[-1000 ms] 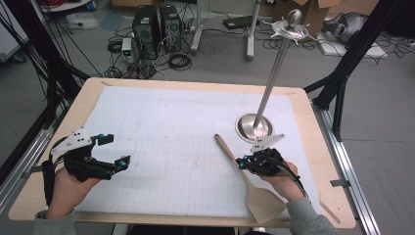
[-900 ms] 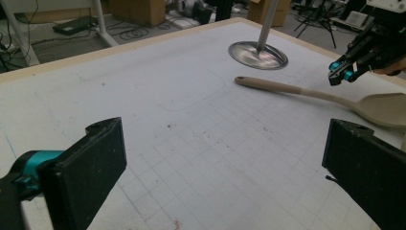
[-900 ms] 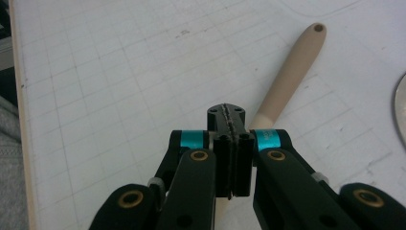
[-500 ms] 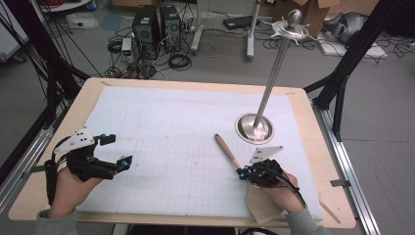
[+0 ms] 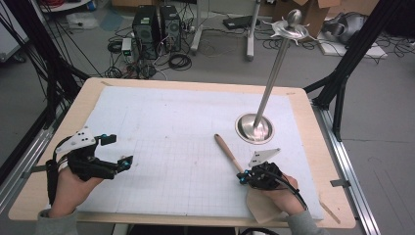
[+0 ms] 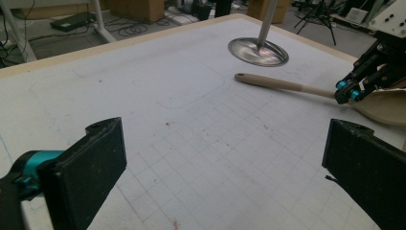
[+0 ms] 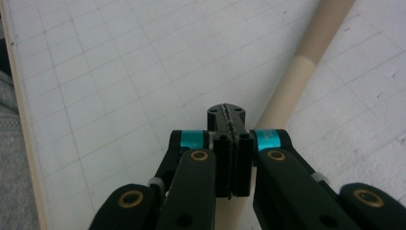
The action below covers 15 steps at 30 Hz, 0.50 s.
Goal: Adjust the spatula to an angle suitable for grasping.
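My right claw (image 5: 242, 179) is pressed shut with nothing in it, sitting right over the spatula's (image 5: 229, 152) handle near the bench's (image 5: 195, 85) front edge. My left claw (image 5: 125, 162) hangs wide open, well apart from it. The high view shows the metal stand (image 5: 255, 128) just past the handle tip; the right gripper view shows the handle's two-tone join up close. Since a second ago, my right hand dropped lower.
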{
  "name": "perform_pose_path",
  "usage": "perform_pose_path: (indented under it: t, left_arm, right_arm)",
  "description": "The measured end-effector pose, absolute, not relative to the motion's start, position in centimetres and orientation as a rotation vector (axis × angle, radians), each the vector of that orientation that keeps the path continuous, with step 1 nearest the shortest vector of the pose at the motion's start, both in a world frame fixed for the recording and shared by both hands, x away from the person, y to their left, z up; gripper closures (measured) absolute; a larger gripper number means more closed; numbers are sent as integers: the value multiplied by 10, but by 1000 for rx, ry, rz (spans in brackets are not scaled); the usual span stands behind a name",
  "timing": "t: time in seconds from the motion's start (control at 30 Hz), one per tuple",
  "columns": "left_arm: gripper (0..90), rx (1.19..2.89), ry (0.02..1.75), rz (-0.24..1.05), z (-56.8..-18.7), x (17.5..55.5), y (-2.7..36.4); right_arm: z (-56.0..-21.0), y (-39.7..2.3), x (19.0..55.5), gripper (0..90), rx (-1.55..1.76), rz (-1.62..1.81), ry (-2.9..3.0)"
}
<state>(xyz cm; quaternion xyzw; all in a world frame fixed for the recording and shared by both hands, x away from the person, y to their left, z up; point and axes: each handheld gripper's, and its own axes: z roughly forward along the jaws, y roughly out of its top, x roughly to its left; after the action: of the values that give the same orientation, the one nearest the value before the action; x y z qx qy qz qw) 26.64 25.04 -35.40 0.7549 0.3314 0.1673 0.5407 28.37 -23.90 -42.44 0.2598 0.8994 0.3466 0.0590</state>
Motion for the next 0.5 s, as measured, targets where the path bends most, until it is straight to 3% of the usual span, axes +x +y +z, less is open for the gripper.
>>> perform_pose_path:
  t: [0.5]
  left_arm:
    - [17, 1790, 787, 398, -353, 266, 251]
  right_arm:
    - [-420, -239, 284, 900, 761, 976, 2720]
